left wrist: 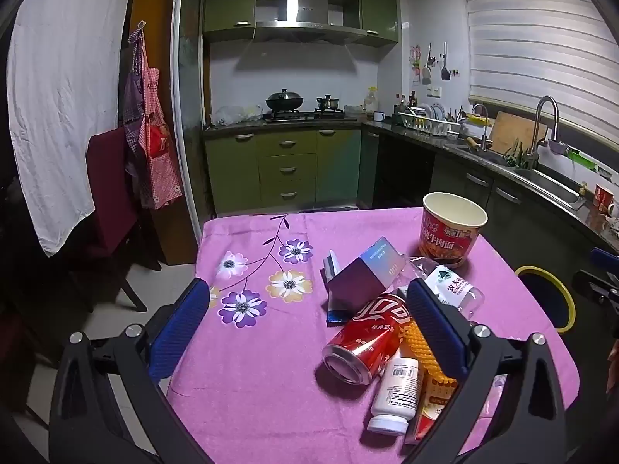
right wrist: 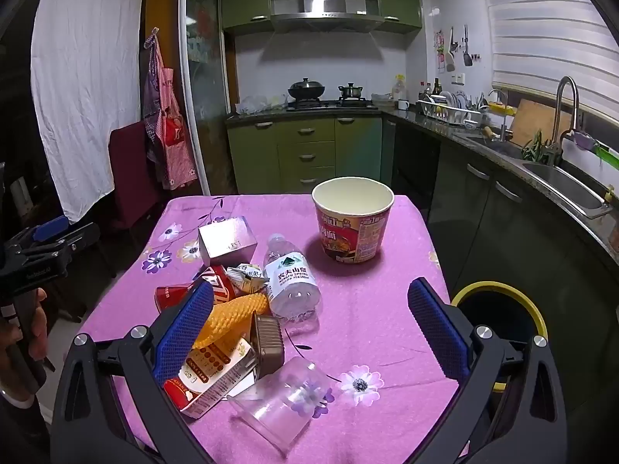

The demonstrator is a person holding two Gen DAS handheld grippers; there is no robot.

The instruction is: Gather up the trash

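Left wrist view first: the left gripper [left wrist: 305, 321] hangs over the surface [left wrist: 247, 394] with its jaws spread wide and nothing between the pads. The pink flowered cloth lies bare under its left finger. Its right finger stands in front of the trash heap. There, a red soda can [left wrist: 363, 338] lies on its side, open end toward the camera. A white pill bottle [left wrist: 394, 394] lies just beside it, cap nearest us. A yellow foam net [left wrist: 423, 352] peeks out between the can and the finger. Behind sits a silver-purple box [left wrist: 361, 278], tipped on an edge, and a clear water bottle [left wrist: 450, 288] lying flat. Further back the red noodle cup [left wrist: 452, 228] stands upright, mouth open. Off the right edge of the cloth, a dark bin with a yellow rim [left wrist: 545, 297] waits lower down.

Over to the right wrist view: the right gripper [right wrist: 311, 321] is equally wide apart, gripping nothing. Between its fingers lies the water bottle [right wrist: 292, 282], cap pointing away. A clear plastic cup [right wrist: 282, 400] lies on its side near the camera. By the left finger sit the foam net [right wrist: 232, 315], a red-and-cream carton [right wrist: 209, 375] and a small brown tray [right wrist: 267, 342], all crowded together. The noodle cup [right wrist: 353, 218] stands apart, further back. The bin [right wrist: 499, 317] sits beyond the right finger, beside the surface. At far left, a hand [right wrist: 33, 332] holds the other gripper's handle.
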